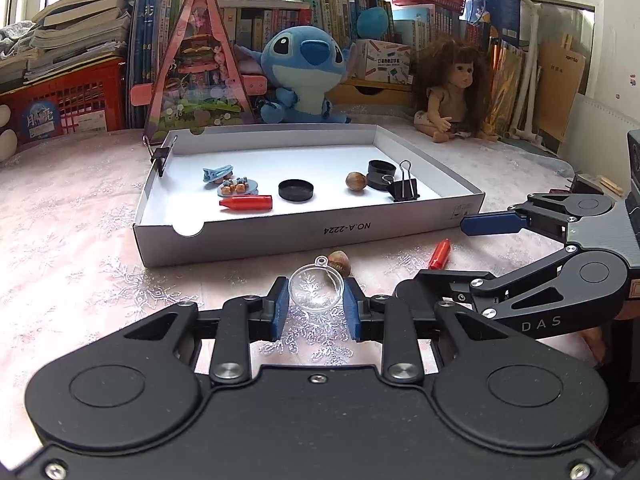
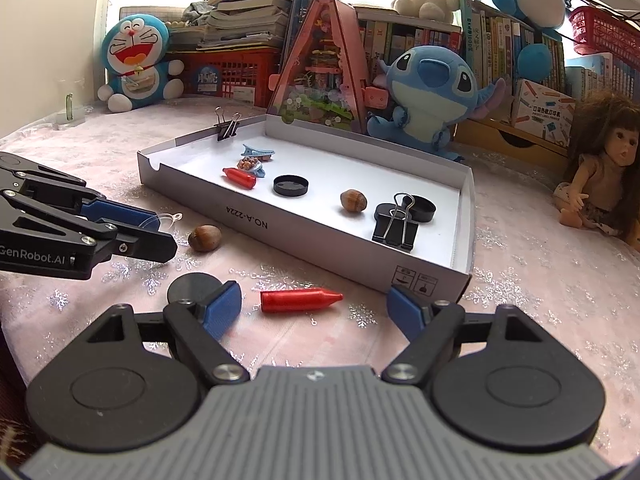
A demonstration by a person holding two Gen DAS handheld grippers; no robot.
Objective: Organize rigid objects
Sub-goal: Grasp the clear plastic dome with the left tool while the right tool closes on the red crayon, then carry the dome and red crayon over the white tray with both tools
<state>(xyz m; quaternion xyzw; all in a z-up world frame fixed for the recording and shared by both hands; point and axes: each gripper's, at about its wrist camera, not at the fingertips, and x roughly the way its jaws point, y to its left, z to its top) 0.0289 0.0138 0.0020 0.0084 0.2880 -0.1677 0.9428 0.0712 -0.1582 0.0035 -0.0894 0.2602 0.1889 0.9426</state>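
Observation:
My left gripper (image 1: 316, 304) is shut on a clear plastic half-sphere (image 1: 316, 290), just above the tablecloth in front of the white box lid (image 1: 248, 240). It also shows in the right wrist view (image 2: 160, 222). My right gripper (image 2: 316, 310) is open and empty, with a red crayon (image 2: 300, 300) lying between its fingertips. A hazelnut (image 2: 205, 238) and a black disc (image 2: 192, 286) lie on the cloth near it. Inside the box (image 2: 320, 236) are a red crayon (image 1: 246, 202), a black cap (image 1: 296, 190), a hazelnut (image 1: 356, 181), a binder clip (image 1: 404, 189) and blue hair clips (image 1: 224, 180).
A Stitch plush (image 1: 304, 76), a doll (image 1: 452, 92), a pink triangular case (image 1: 198, 72), books and red baskets line the back. A Doraemon plush (image 2: 136, 64) sits at the far left. A binder clip (image 2: 226, 124) is clamped on the box rim.

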